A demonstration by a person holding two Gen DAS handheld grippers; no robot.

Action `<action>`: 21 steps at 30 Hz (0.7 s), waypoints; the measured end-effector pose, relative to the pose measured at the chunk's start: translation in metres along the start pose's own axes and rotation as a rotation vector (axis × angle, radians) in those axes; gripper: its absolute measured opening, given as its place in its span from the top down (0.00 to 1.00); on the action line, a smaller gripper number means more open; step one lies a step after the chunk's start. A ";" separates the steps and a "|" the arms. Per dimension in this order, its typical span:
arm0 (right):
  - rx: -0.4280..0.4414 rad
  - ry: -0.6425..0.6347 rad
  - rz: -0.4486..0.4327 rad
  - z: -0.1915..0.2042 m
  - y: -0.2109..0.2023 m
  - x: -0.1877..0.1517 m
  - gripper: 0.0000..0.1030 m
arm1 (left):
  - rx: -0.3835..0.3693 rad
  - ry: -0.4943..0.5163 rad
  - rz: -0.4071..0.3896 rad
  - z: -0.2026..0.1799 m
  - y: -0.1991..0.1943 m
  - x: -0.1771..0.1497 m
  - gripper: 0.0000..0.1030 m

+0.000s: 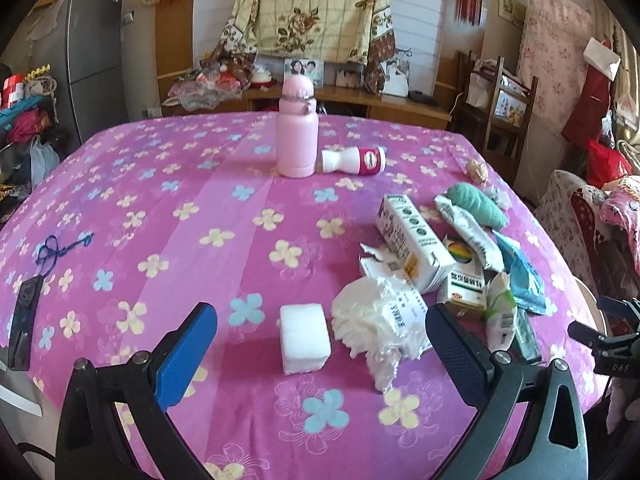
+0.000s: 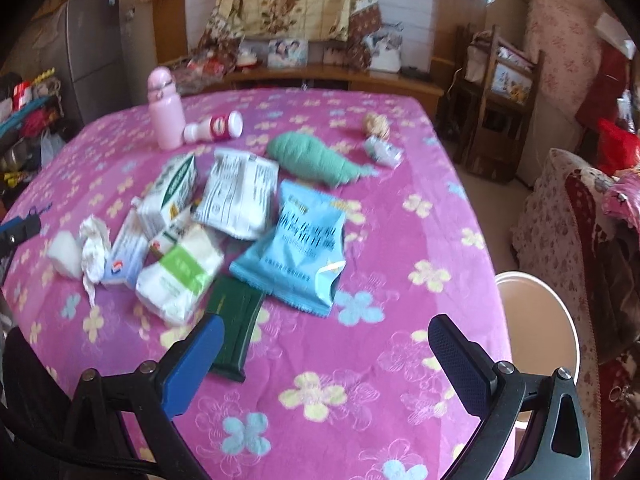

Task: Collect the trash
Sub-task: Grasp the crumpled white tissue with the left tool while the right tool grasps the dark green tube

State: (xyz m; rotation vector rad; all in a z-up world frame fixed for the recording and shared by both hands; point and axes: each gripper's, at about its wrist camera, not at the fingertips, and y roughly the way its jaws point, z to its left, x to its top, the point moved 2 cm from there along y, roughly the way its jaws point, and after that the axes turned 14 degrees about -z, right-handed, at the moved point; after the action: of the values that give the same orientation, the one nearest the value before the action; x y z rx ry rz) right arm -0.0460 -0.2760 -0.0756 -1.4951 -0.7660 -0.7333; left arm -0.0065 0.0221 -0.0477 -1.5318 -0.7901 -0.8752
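A heap of trash lies on the pink flowered tablecloth [image 1: 180,200]: a crumpled white tissue [image 1: 376,320], a white foam block [image 1: 305,338], a white carton [image 1: 412,236], small boxes and wrappers. In the right wrist view I see the blue snack bag [image 2: 300,236], a white wrapper [image 2: 238,196], a green-and-white pack [image 2: 180,276] and a dark green packet [image 2: 234,328]. My left gripper [image 1: 320,344] is open, its fingers on either side of the foam block and tissue. My right gripper [image 2: 324,348] is open and empty, just in front of the dark green packet.
A pink flask [image 1: 298,128] stands at the far middle beside a lying white bottle [image 1: 354,160]. A green yarn ball [image 1: 478,204] lies at the right. A dark strap and blue keys [image 1: 52,252] lie at the left. A pale bin [image 2: 536,320] stands beside the table's right edge.
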 end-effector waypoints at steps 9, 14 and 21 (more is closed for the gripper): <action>0.129 0.067 0.053 0.017 0.013 -0.016 0.00 | -0.042 -0.029 0.062 -0.012 0.030 -0.007 0.00; 0.149 0.087 0.066 0.028 0.024 -0.014 0.01 | -0.063 -0.008 0.100 -0.027 0.050 -0.011 0.08; 0.168 0.108 0.133 0.039 0.053 -0.017 0.24 | -0.087 0.043 0.150 -0.041 0.070 -0.013 0.43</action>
State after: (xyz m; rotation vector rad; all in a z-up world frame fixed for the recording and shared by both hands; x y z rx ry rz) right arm -0.0126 -0.2401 -0.1219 -1.3299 -0.6243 -0.6281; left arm 0.0435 -0.0280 -0.0898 -1.6211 -0.6045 -0.8366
